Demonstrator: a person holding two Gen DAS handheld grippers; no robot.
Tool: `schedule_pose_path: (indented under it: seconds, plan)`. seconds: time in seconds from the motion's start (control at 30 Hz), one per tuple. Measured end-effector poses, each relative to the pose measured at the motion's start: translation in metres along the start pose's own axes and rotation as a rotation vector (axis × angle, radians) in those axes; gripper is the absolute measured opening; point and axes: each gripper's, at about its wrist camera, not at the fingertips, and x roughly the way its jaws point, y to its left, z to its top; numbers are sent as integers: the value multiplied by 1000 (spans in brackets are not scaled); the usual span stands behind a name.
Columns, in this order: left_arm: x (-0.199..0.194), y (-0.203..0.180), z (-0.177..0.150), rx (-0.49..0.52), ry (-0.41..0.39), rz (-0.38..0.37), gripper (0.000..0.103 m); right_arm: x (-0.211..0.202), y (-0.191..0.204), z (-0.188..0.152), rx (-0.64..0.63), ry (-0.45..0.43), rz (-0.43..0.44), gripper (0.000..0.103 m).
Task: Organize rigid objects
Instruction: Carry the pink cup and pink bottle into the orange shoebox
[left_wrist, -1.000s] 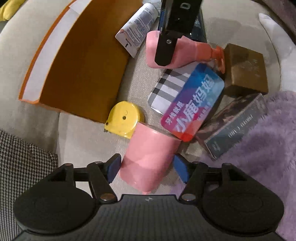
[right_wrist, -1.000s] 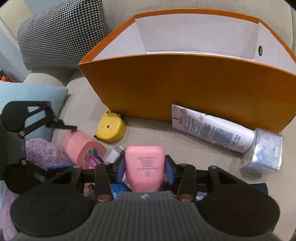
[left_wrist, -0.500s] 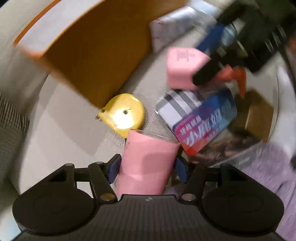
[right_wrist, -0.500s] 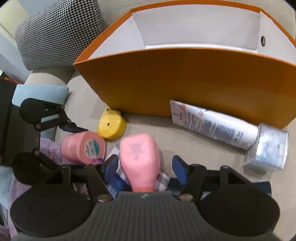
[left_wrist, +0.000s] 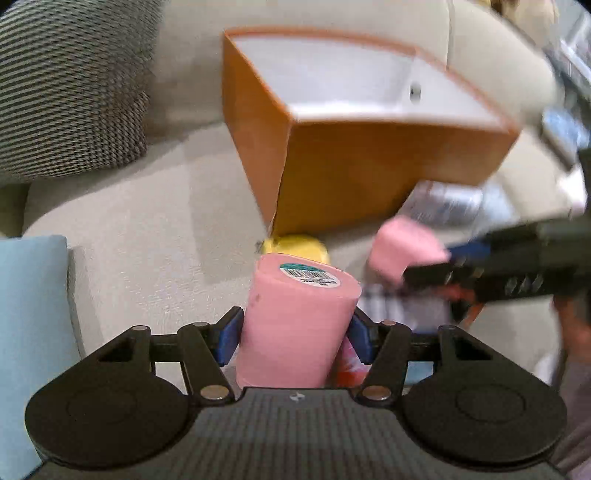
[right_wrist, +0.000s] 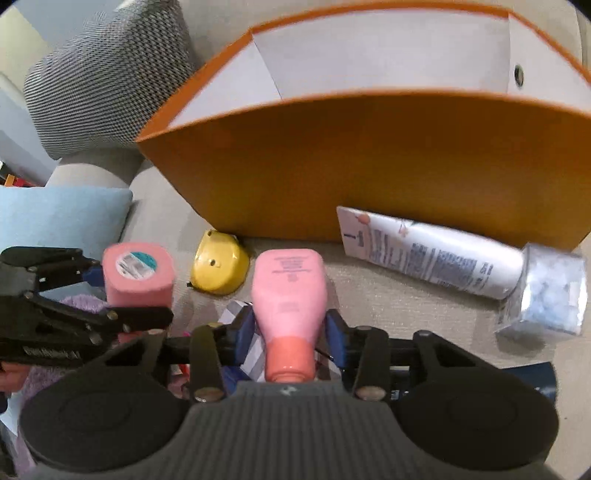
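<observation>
Beige sofa (right_wrist: 424, 306), orange box (right_wrist: 369, 162); left fingers (left_wrist: 229, 336) clamped on pink cup (left_wrist: 295, 325), right fingers (right_wrist: 243, 332) on pink bottle (right_wrist: 290, 295).

From my right wrist cam the open box (right_wrist: 369, 162) sits straight ahead on the couch seat (right_wrist: 388, 295), with the patterned cushion (right_wrist: 107, 81) behind it to the left. The tape measure (right_wrist: 218, 267) is tucked against the box's near left corner — the tube (right_wrist: 432, 253) lies along its front wall, cap end touching the little wrapped cube (right_wrist: 546, 295) on the right. Another pillow (right_wrist: 55, 218) is off to the left.
</observation>
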Motion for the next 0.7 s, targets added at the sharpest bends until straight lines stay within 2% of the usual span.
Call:
schedule_pose_path:
  seconds: [0.17, 0.23, 0.37, 0.47, 0.6, 0.7]
  plan:
    - [-36, -11, 13, -71, -71, -29, 68, -30, 11, 2, -15, -72, 3, 43]
    - [-49, -12, 23, -104, -85, -69, 68, -47, 15, 4, -21, -115, 7, 43]
    - [-76, -17, 63, -119, -132, -125, 68, -86, 17, 19, -52, -207, 4, 43]
    - [-89, -21, 104, -94, -160, -126, 68, -105, 18, 44, -86, -266, -18, 43]
    - [-71, -26, 161, -89, -143, -118, 69, -112, 12, 84, -139, -315, -84, 43]
    - [-35, -22, 193, -148, -48, -118, 68, -98, -2, 114, -150, -290, -109, 43]
